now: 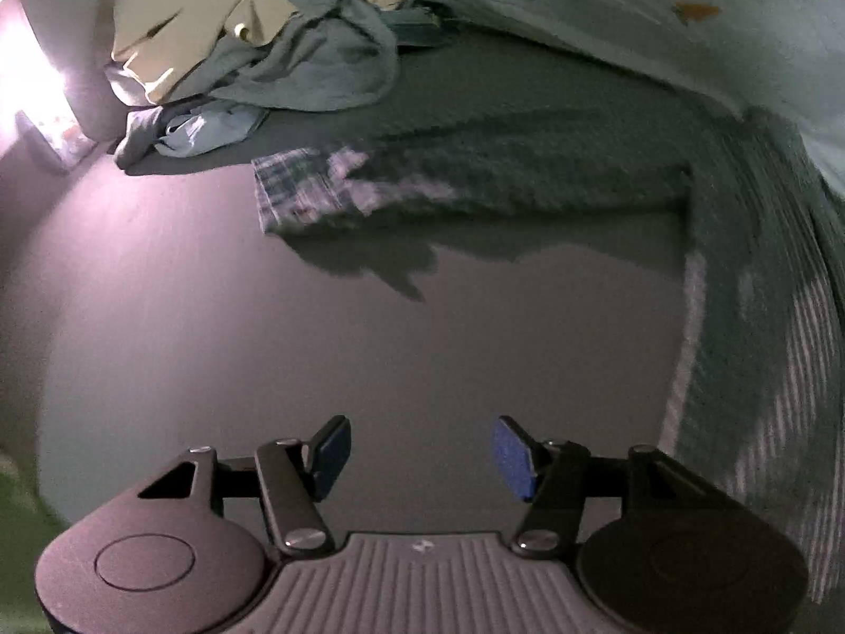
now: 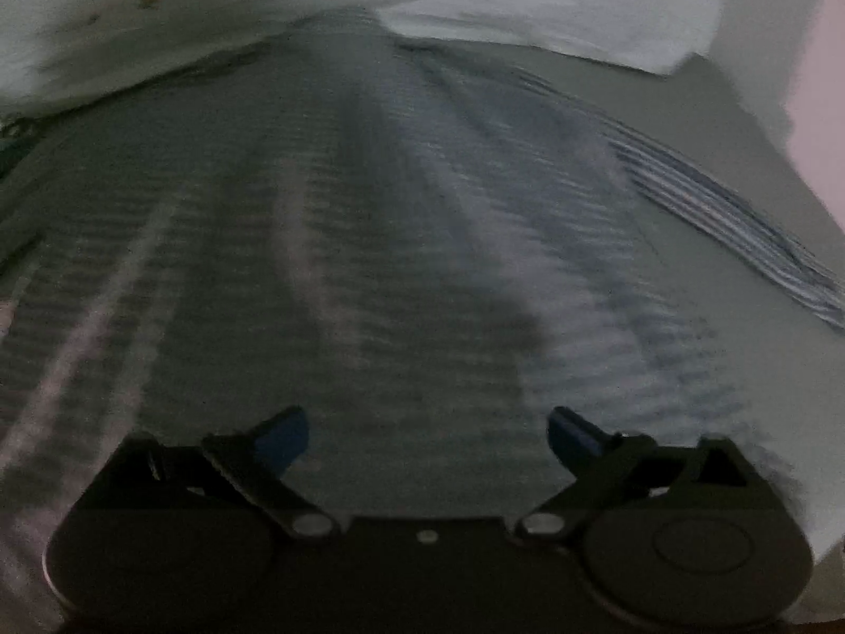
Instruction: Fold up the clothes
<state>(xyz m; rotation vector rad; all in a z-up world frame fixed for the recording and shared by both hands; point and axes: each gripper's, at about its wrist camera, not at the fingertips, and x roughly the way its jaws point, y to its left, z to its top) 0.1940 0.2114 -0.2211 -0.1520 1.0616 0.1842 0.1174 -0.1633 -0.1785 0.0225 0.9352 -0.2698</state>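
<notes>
A plaid shirt (image 1: 554, 179) lies spread on the grey sheet (image 1: 264, 343), one sleeve (image 1: 317, 190) stretched to the left and its body (image 1: 766, 317) running down the right edge of the left wrist view. My left gripper (image 1: 421, 454) hovers over bare sheet left of the shirt, jaws apart, nothing between the blue pads (image 1: 509, 457). The right wrist view is blurred: the striped shirt fabric (image 2: 369, 264) fills it. My right gripper (image 2: 428, 436) hangs wide open just above that fabric, its blue pads (image 2: 573, 436) holding nothing.
A heap of unfolded clothes (image 1: 253, 53), cream and pale blue, sits at the far left of the bed. A white blanket (image 1: 634, 16) (image 2: 528, 0) borders the far side. A bright light (image 1: 26, 79) glares at the left edge.
</notes>
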